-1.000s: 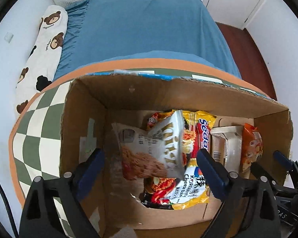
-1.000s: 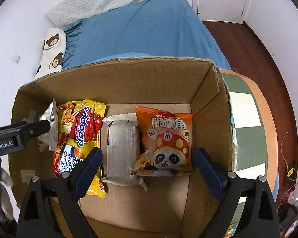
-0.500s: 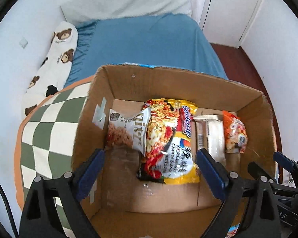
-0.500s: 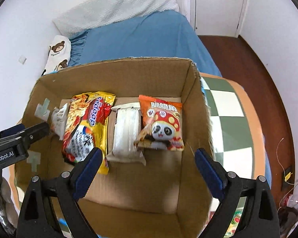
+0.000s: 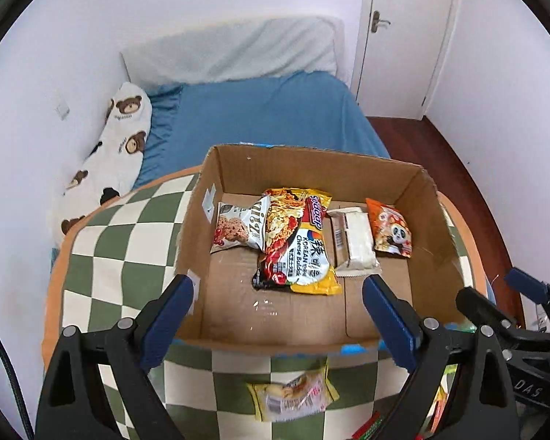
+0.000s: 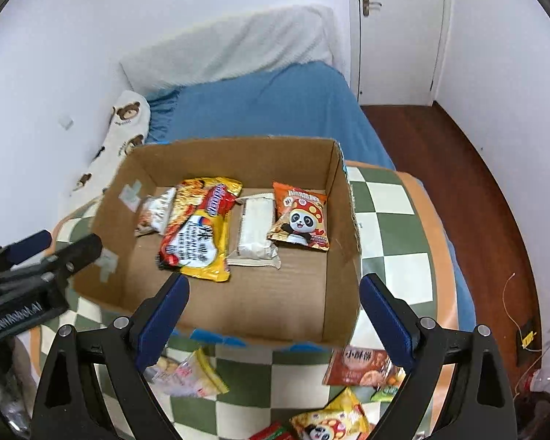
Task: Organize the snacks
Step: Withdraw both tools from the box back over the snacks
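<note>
Nearest, both claws spread wide and empty: left gripper [image 5: 278, 315], right gripper [image 6: 275, 311]. Just below the left one, a loose yellow snack packet [image 5: 293, 396] on the checkered cloth [image 5: 128, 256], long axis crosswise. Beyond, cardboard box [image 5: 311, 344] with four packets in a row. Seen from higher and farther back than a second ago.

Brown cardboard box [image 5: 418, 198] on green-and-cream checked cloth [image 5: 128, 242]; plain blue bedsheet [image 5: 267, 117] behind.

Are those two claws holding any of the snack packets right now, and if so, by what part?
Nothing is held. The left claw and right claw both stand open and empty above the cardboard box.
</note>
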{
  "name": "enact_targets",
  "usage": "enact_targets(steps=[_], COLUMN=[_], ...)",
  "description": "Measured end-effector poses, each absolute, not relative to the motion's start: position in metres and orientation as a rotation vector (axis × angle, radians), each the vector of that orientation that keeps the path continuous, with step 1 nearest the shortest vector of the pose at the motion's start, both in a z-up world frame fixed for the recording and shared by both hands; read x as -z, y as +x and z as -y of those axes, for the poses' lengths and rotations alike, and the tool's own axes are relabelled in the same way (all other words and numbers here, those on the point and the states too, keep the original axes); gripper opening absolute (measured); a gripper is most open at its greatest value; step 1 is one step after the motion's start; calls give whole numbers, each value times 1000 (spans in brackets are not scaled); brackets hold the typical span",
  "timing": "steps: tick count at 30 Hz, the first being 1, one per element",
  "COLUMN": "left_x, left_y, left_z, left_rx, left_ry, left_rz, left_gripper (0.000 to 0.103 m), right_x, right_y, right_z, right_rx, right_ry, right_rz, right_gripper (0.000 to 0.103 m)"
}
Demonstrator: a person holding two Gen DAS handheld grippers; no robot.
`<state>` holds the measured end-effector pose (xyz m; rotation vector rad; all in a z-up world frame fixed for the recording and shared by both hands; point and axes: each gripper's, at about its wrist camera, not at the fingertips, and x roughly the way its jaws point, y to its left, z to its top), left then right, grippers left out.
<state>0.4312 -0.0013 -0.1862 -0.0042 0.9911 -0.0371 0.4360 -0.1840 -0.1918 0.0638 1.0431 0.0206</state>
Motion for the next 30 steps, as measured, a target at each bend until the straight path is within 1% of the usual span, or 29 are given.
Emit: enact_targets(steps=[7,11,14,17,18,20,24,26,28,30], left_x=[170,174,191,227,241,271,346,374,393,406], left_y=[388,367,351,332,326,315,293,285,280,275], left_z=[1,1,3,10,13,20,41,50,56,57], left_rx=[51,48,53,79,79,109,155,166,187,200], left_ry=[-4,-15,-12,1,5,2,48,84,90,75], left_rz=[-958,-979,-1026,-1135,-1141,-1233,-1406,-1464,-1545,-1617], left_gripper=[95,95,94,94,94,94,94,94,94,92], right_x=[164,164,178,206,216,243,303,331,358,383], right_y=[392,372,356,335,329,312,283,273,265,260], right_z=[178,179,186,193,196,202,213,215,214,210], right_rx=[-30,-31,-29,-26,-24,-23,-38,-54,-71,-101], right_ry=[83,104,136,150,154,164,163,138,83,15], right_rz=[-990,-1001,-1056,-1134,-1165,-1245,-1403,-1470,-1529,-1583], right_gripper=[96,96,96,96,96,96,95,87,83,83])
